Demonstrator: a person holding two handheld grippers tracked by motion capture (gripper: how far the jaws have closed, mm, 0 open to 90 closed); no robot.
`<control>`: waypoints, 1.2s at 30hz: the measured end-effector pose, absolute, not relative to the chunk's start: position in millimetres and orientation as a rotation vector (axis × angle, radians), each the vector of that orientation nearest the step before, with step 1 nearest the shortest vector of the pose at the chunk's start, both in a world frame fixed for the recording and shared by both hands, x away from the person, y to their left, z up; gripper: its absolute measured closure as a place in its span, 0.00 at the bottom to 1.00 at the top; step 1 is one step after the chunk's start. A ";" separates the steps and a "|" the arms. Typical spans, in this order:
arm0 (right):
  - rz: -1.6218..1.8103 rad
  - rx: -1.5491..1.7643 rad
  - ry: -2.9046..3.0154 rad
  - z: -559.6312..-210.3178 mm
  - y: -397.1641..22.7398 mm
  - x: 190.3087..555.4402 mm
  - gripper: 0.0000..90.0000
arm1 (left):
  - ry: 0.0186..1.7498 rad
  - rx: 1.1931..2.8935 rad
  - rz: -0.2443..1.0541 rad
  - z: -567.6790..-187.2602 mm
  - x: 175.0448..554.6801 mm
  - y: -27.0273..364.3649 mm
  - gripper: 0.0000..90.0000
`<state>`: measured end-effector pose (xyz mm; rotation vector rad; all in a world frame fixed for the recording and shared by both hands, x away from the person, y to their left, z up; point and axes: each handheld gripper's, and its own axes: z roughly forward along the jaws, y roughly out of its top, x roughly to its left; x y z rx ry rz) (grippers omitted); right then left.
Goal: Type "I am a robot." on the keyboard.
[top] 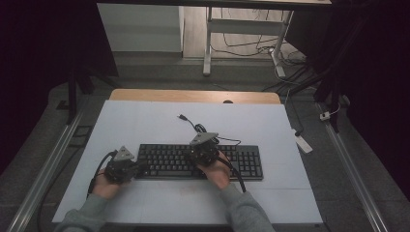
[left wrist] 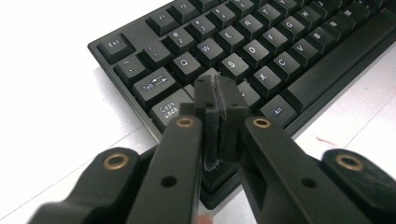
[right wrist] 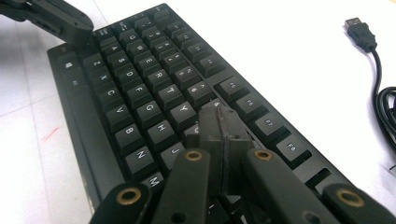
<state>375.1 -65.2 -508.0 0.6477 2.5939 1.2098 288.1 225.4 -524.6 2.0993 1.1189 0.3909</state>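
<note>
Now both grippers closed, nothing gripped: left gripper [left wrist: 219, 100] tips over the keyboard [top: 251, 162] near Caps Lock, 9 o'clock end; right gripper [right wrist: 223, 122] tips over mid keys. Keyboard lies table-centre; USB cable [top: 186, 120] at 12 o'clock.

The keyboard [top: 200, 162] spans the middle of the white surface [top: 145, 125]. Its coiled cable [top: 200, 129] and USB plug [top: 182, 117] lie just behind it. Open room lies along the surface's near edge, far left and far right.
</note>
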 end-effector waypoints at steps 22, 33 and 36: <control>1.276 0.705 2.507 -492.8 -121.5 355.3 0.67 | 1.142 1.977 0.400 -515.9 285.5 232.1 0.46; 1.264 0.761 2.455 -488.9 -162.2 341.2 0.66 | 1.132 1.979 0.386 -515.1 286.0 230.1 0.40; 1.252 0.776 2.443 -489.5 -177.8 335.1 0.66 | 1.129 1.976 0.383 -513.6 285.8 230.2 0.38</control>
